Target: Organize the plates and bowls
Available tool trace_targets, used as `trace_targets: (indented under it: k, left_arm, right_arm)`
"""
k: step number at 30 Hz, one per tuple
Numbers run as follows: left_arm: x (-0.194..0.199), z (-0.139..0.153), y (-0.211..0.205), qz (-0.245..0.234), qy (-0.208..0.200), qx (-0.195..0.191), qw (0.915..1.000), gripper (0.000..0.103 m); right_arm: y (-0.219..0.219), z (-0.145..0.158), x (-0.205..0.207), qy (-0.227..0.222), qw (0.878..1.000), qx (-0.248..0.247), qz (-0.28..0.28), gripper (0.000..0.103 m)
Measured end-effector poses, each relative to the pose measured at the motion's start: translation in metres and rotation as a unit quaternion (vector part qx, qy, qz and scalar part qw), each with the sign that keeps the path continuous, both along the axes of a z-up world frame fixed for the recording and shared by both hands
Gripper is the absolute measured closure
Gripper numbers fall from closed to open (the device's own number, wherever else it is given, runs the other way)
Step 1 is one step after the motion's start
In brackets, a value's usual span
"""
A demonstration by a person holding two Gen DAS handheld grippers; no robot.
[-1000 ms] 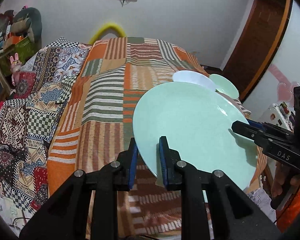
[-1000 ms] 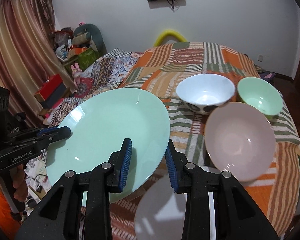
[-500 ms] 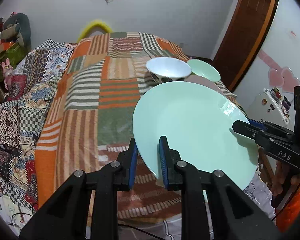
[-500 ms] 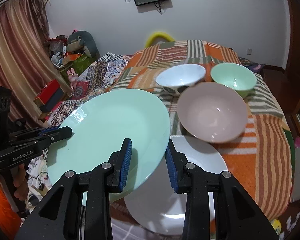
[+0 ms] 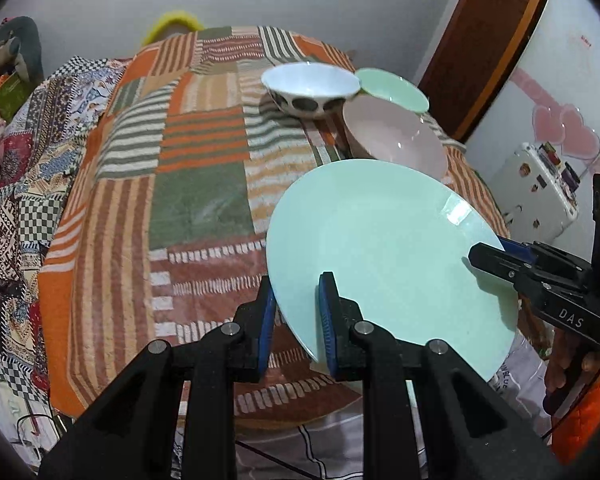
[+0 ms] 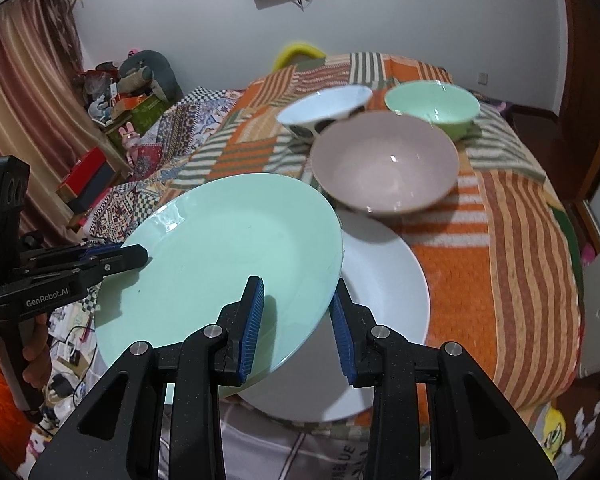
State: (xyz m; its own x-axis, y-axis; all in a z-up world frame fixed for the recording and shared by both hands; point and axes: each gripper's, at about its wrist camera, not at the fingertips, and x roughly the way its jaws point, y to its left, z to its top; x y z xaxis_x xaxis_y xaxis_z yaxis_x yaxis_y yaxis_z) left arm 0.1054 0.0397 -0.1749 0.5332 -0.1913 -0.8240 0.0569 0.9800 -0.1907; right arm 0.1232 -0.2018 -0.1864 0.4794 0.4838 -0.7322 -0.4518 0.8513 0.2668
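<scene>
Both grippers pinch the mint plate (image 5: pixel 384 248): left gripper (image 5: pixel 296 320) at lower centre, right gripper (image 6: pixel 296 320) likewise. Only the right wrist view shows the white plate (image 6: pixel 384 280) below, seemingly on the bedspread (image 6: pixel 512 248), with the pink bowl (image 6: pixel 384 168) above.

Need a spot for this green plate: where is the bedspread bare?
Bare: the striped bedspread left of the spotted bowl. Crowded: the right side, with green bowl, pink bowl and white plate close together.
</scene>
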Motion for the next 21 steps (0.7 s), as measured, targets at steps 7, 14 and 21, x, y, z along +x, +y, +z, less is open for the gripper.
trace_targets:
  k: [7,14,21]
  left_arm:
    - [0.011,-0.022,-0.015,-0.011,0.031,0.002,0.9995,0.083]
    - [0.024,-0.036,-0.030,-0.025,0.049,0.009,0.9985,0.083]
    - [0.036,-0.046,-0.046,-0.039,0.058,0.027,0.9972,0.083]
  right_arm:
    - [-0.013,-0.016,-0.003,0.029,0.999,0.010,-0.020,0.072]
    - [-0.026,-0.029,-0.002,0.049,0.998,0.012,-0.041,0.072]
    - [-0.038,-0.040,0.002,0.066,0.996,0.012,-0.056,0.071]
